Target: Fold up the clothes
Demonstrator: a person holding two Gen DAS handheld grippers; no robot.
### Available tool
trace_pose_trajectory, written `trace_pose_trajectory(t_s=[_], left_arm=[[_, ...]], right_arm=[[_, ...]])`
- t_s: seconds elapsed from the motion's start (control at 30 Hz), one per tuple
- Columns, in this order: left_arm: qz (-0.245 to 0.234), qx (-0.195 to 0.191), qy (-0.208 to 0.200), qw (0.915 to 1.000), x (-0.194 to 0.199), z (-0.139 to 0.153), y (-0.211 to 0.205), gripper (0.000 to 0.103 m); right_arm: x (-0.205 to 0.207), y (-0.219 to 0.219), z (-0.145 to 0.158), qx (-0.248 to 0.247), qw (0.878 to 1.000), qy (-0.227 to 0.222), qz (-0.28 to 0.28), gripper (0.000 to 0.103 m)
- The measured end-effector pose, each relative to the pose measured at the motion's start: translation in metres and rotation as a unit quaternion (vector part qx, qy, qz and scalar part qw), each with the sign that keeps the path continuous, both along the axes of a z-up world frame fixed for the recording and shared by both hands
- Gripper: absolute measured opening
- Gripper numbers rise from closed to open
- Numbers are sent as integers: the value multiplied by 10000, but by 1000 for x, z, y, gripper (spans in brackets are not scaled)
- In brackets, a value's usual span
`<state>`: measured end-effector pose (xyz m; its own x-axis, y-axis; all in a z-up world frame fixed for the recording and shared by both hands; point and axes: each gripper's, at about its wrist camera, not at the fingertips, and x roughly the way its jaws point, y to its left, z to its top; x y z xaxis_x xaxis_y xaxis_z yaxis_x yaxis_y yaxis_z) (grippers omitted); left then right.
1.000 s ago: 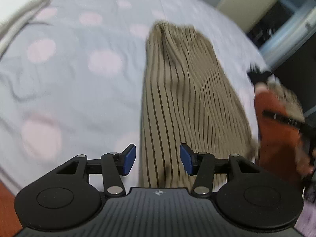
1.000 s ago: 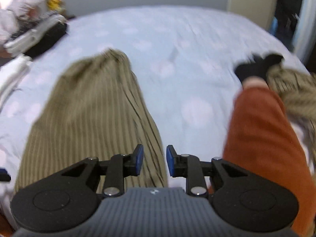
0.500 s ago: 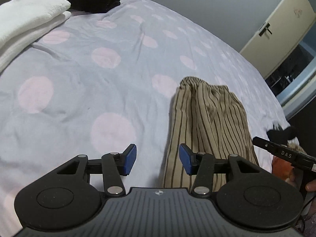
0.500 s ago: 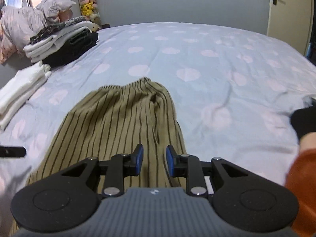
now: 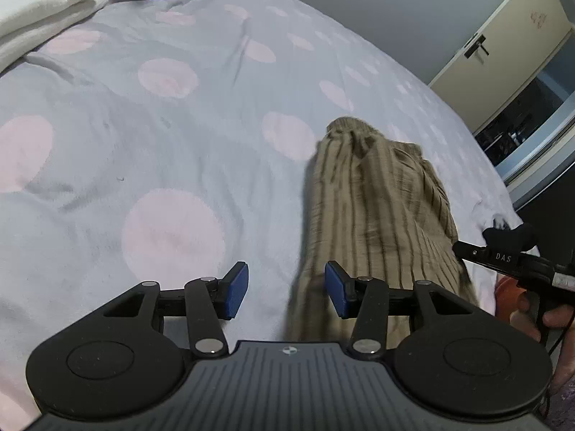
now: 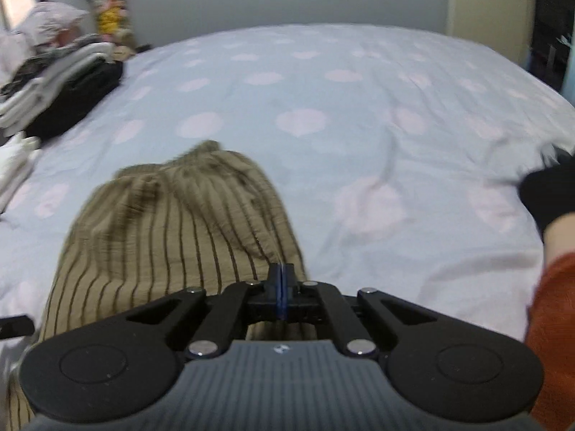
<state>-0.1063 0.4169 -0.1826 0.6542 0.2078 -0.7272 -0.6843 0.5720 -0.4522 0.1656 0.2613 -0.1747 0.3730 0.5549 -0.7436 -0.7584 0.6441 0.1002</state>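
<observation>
A tan garment with dark stripes (image 5: 373, 208) lies on the bed, folded into a long strip; it also shows in the right wrist view (image 6: 179, 222). My left gripper (image 5: 285, 291) is open, its right pad at the garment's near left edge, holding nothing. My right gripper (image 6: 282, 287) is shut with its pads together at the garment's near right edge; the cloth seems pinched between them. The right gripper's tip (image 5: 503, 258) shows at the right edge of the left wrist view.
The bed has a pale blue cover with pink spots (image 6: 359, 115). Folded white clothes (image 5: 39, 3) and a dark stack (image 6: 72, 97) lie at the far left. An orange sleeve and black item (image 6: 550, 194) are at the right. A door (image 5: 503, 39) stands beyond.
My right gripper has shut at the garment's near right edge. The garment's far end has bunched and shifted. My left gripper stays open and has moved slightly.
</observation>
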Motion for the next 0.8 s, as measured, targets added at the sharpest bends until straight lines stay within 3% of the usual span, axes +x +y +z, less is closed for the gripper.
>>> trace_pose_trajectory(t_s=[0.1, 0.2, 0.43, 0.67, 0.73, 0.77, 0.8], left_arm=[[-45, 19, 6, 10000, 1, -1, -2, 54], [-100, 45, -46, 9999, 0, 2, -5, 54], [-55, 183, 26, 9998, -11, 12, -19, 54], [49, 300, 277, 9992, -34, 20, -45, 54], [87, 301, 304, 9990, -40, 21, -49, 54], [97, 301, 317, 9990, -43, 21, -51, 54], [106, 302, 329, 9989, -46, 21, -54, 54]], right_arm=[[6, -4, -3, 55, 9997, 219, -98, 2], [8, -12, 1, 278, 9990, 313, -144, 10], [3, -67, 12, 579, 9946, 802, -311, 22], [-54, -89, 17, 66, 9988, 119, 463, 31], [-63, -86, 11, -254, 9981, -27, 553, 29], [-65, -84, 6, -433, 9973, -74, 586, 23], [-66, -84, 3, -554, 9966, -99, 599, 2]])
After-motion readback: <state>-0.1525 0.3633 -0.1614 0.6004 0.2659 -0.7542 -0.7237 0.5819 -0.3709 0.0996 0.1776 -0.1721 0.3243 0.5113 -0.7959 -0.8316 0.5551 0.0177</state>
